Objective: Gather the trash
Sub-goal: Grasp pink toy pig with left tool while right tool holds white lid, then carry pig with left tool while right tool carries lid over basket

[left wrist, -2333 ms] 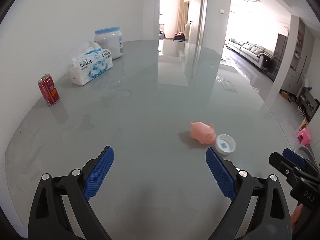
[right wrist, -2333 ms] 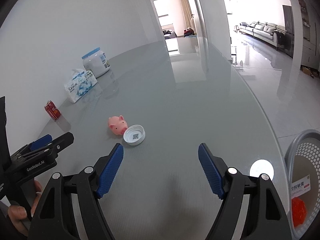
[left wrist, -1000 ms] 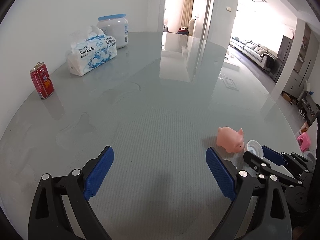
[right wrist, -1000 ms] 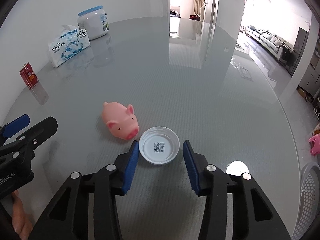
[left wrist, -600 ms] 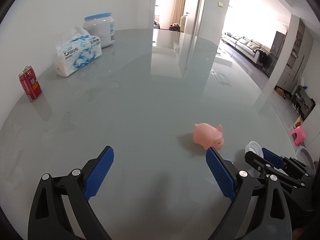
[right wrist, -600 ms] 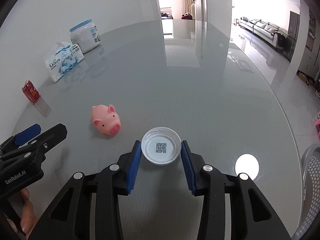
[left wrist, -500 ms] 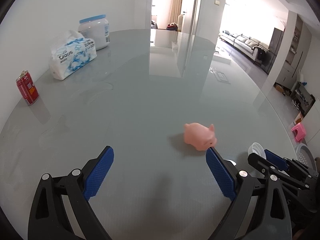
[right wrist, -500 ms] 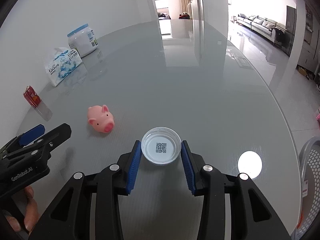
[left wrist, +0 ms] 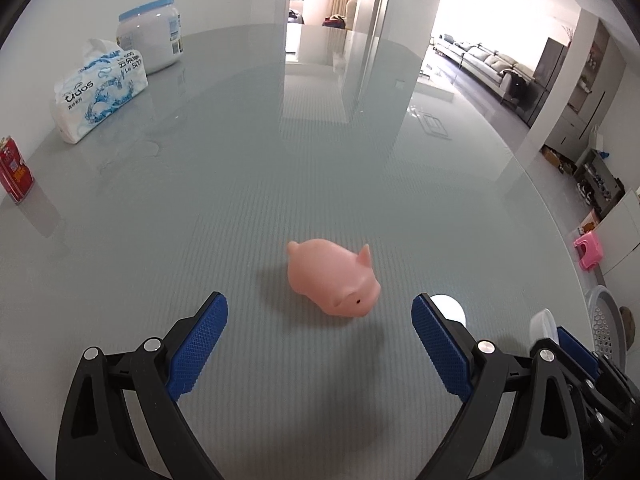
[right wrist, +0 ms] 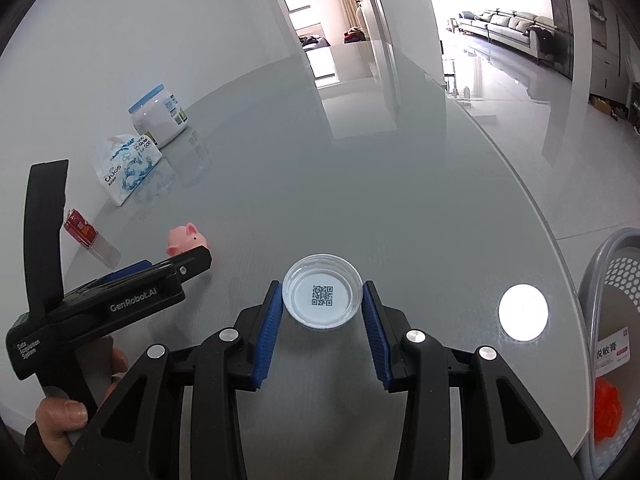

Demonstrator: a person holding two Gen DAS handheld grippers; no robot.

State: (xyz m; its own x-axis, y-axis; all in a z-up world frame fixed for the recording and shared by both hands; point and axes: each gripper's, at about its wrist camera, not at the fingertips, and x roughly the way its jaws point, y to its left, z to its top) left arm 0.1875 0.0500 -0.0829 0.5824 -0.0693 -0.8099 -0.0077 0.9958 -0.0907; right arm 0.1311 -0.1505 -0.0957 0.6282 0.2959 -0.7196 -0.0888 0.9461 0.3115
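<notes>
My right gripper (right wrist: 323, 308) clamps the white plastic lid (right wrist: 322, 295), QR code facing up, above the glass table (right wrist: 360, 184) near its right edge. My left gripper (left wrist: 319, 336) gapes wide, holding nothing, with the pink pig toy (left wrist: 333, 276) just ahead. The grey mesh bin (right wrist: 612, 344) beyond the table rim holds a paper label and something orange, partly cut off. Farther back stand a red can (left wrist: 14, 170), tissue pack (left wrist: 98, 94) and white jar (left wrist: 154, 34).

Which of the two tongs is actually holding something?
The right tongs, whose blue pads pinch a round white plastic lid with a printed code. The left tongs gape open around a pink rubber pig.
</notes>
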